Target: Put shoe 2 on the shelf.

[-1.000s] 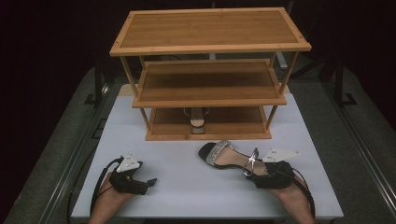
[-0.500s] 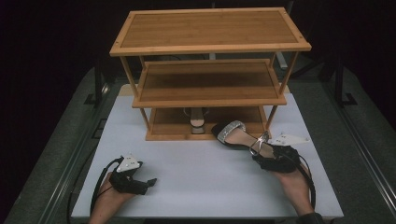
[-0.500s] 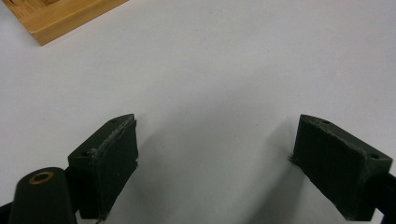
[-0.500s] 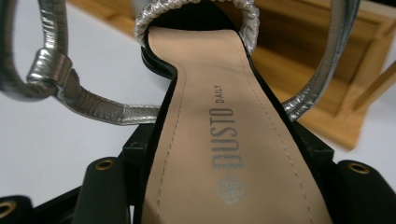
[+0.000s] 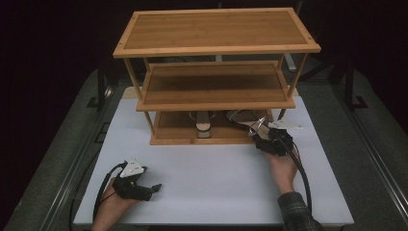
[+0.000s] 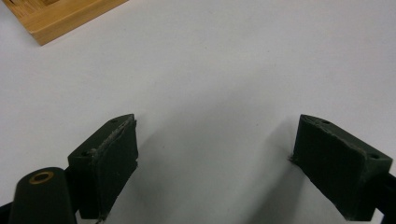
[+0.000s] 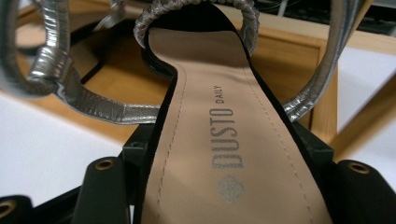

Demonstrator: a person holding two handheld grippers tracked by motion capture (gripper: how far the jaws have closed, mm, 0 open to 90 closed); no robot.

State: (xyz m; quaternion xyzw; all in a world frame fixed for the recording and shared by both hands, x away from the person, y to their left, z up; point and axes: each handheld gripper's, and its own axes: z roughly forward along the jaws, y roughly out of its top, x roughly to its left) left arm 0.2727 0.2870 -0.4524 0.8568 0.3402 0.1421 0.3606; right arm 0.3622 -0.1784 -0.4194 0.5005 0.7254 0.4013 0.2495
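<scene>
Right claw [image 5: 262, 134]: clamping partway closed on the heel end of a silver-strapped sandal [image 7: 210, 116], toe pointing ahead of the claw into the bottom tier of the wooden shoe rack [image 5: 216, 48]. Insole facing up between the jaws; straps arching just ahead of them. Second sandal [image 5: 204, 126] standing on the same tier, just to the left of the right claw. Left claw [image 5: 153, 187]: resting wide open on the white worktop [image 5: 211, 178], holding nothing, well apart from the rack.
</scene>
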